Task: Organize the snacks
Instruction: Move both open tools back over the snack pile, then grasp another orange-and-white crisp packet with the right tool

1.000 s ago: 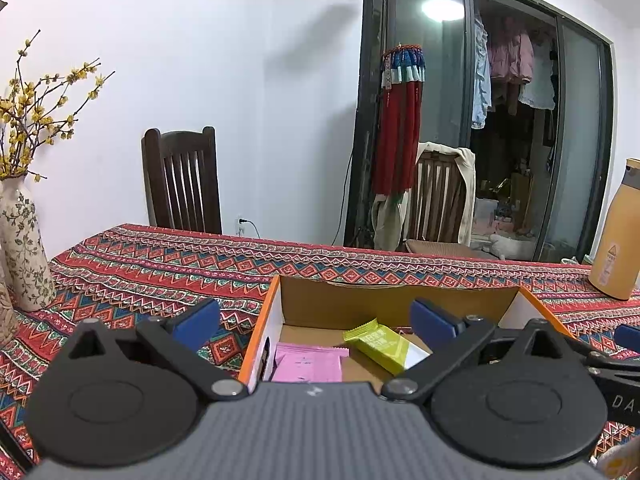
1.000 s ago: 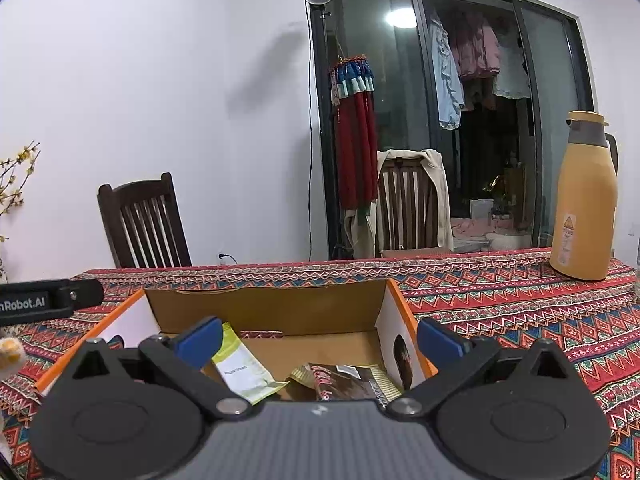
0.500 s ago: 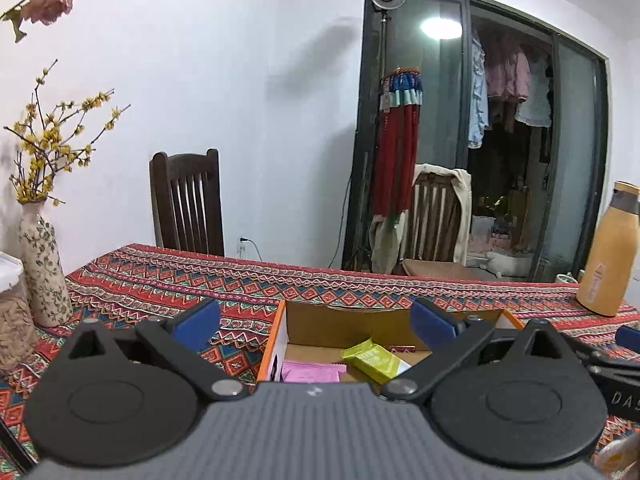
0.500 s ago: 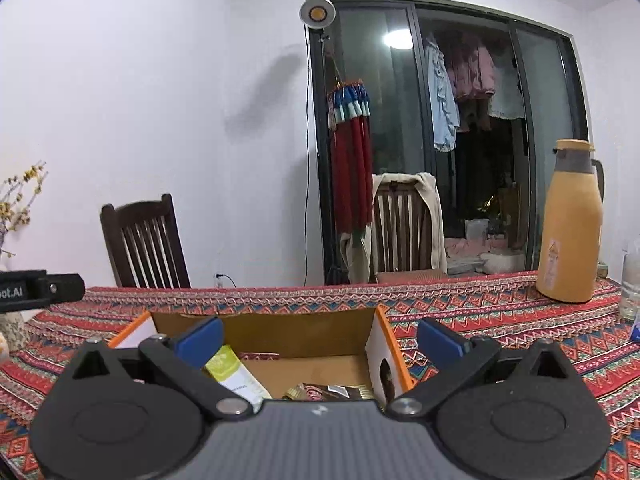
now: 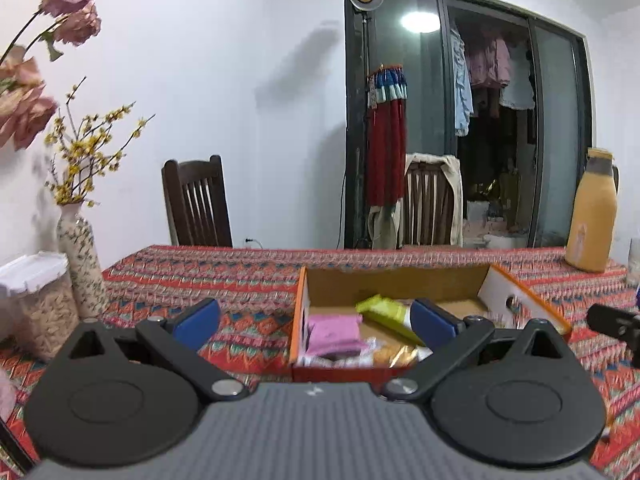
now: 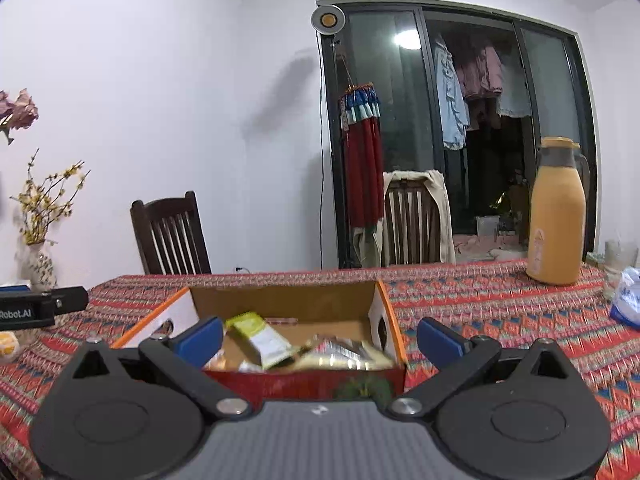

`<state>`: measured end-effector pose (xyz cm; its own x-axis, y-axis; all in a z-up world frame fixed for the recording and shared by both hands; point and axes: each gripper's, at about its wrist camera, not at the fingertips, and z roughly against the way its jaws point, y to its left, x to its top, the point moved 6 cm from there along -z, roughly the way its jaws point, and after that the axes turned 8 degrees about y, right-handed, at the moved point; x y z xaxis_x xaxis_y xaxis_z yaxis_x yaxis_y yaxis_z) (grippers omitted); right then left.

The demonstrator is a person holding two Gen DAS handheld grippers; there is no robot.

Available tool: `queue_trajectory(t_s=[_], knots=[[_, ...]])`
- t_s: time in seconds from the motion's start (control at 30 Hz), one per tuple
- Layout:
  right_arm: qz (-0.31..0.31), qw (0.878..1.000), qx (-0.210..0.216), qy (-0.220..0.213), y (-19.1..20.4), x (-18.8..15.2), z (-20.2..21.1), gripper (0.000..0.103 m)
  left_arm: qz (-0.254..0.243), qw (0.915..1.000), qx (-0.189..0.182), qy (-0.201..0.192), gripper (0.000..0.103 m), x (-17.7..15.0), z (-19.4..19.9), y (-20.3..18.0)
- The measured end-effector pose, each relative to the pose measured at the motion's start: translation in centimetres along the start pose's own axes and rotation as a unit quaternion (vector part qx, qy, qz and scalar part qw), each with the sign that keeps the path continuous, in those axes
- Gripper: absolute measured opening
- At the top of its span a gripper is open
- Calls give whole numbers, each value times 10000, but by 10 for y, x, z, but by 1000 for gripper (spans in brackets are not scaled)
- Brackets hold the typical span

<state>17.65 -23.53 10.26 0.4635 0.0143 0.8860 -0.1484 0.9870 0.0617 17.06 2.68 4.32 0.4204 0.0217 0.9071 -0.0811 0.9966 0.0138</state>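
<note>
Your counter (image 5: 240, 276) fills the lower half of both views, spread with a red patterned cloth. On it, at lower centre of each frame, sits the open cardboard box (image 5: 392, 284) with orange edges, and the snacks lie inside it. Your left gripper (image 5: 316, 320) hangs in front of the box's near-left corner, jaws spread wide and holding nothing. Your right gripper (image 6: 318, 338) faces the box head-on, jaws also wide apart and empty, one blue pad on each side of it. At the right of the frame stands an orange thermos (image 5: 592, 216), well apart from the box. A flowered vase (image 5: 82, 260) stands at the left edge of the left view, with a lidded plastic container (image 5: 38, 300) just beside it. In the box, a pink packet (image 5: 334, 330) lies toward the left wall and a green packet (image 5: 384, 308) rests tilted near the middle. A foil-wrapped snack (image 6: 344, 350) lies beside the right wall.
</note>
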Motion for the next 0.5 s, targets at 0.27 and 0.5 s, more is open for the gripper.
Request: queue_trajectory(t_s=[0.27,0.5], knots=[[49,9989,-130,439,-11,-49,16,103,-115,9997,12,209,103,-45,5,11],[-87,9970,-247,724,-22,-80,4,103,-79,9991,183,381,103,-73,-8,17]])
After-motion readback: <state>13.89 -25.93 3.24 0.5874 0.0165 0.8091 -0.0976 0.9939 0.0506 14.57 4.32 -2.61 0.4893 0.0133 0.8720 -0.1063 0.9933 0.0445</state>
